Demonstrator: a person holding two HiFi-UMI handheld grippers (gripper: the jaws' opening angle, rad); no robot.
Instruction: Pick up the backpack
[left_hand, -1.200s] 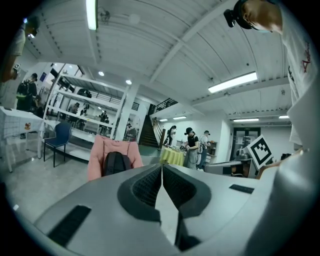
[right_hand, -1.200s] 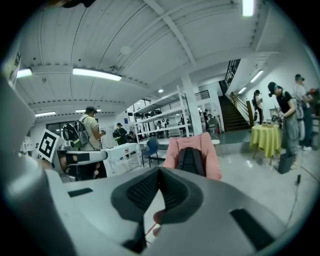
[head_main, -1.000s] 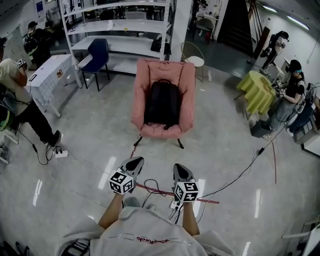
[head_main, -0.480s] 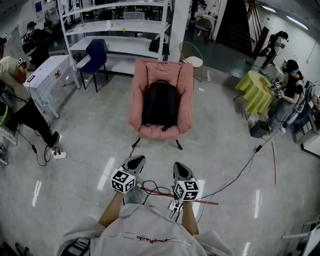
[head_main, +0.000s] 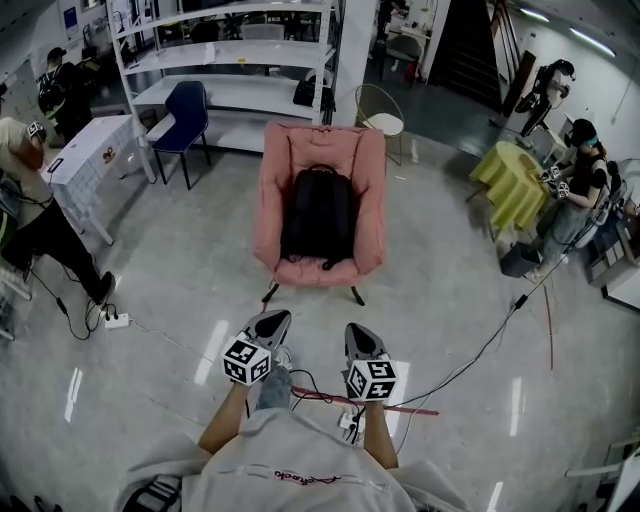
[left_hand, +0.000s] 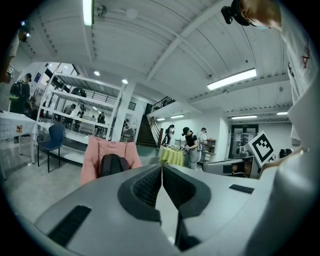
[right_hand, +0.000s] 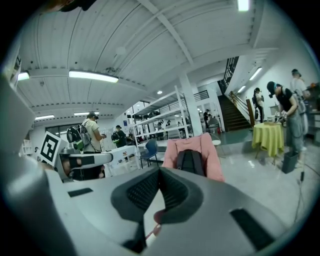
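We hold the left gripper (head_main: 272, 322) and right gripper (head_main: 358, 335) closed tight on nothing; the backpack (head_main: 320, 212) on the pink armchair (head_main: 273, 195) looks slightly nearer than before.

Closed tongs (left_hand: 162, 169) — black backpack (left_hand: 112, 165) on pink chair (left_hand: 92, 159) beyond

A glossy grey floor (head_main: 180, 270) (crossed by cables (head_main: 484, 346)) spread beneath white shelving (head_main: 230, 50), a blue chair (head_main: 188, 112), a pink armchair (head_main: 268, 200), a yellow-clothed table (head_main: 512, 180) and dark stairs (head_main: 470, 45); strip lights (left_hand: 231, 79) glowed overhead.
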